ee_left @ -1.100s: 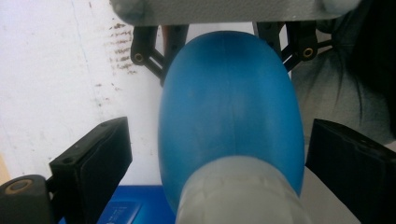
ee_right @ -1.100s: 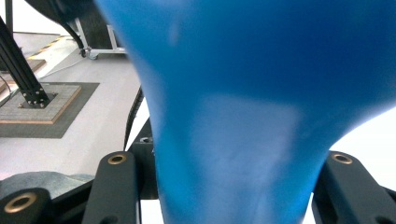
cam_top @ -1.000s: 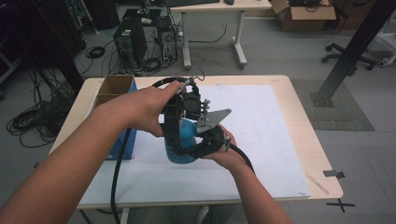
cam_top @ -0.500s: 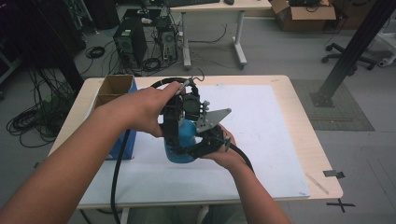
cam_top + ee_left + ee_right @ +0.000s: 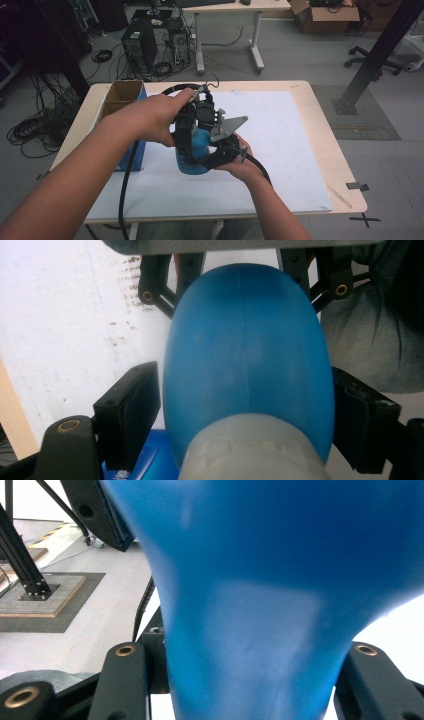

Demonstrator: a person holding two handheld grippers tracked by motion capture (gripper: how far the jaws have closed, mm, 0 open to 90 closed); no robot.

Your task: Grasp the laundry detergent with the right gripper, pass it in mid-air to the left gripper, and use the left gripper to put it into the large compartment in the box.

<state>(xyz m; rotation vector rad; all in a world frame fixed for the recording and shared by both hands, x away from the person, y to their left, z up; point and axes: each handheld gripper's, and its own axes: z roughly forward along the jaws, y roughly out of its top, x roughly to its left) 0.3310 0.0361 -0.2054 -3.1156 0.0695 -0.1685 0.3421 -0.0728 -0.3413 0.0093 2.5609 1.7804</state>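
Near the left edge of the wooden table stands an open brown cardboard box with blue sides, on the margin of the white sheet that covers most of the tabletop. Just right of it, toward the middle of the table and nearer its front edge, a blue plastic bottle with a whitish cap is upright over the sheet. The left gripper comes down on it from above; its jaws have just been closing, and in the left gripper view the black pads stand at either flank of the bottle, the right one touching it, the left one barely apart. The right gripper clamps the bottle from the right side, low on its body.
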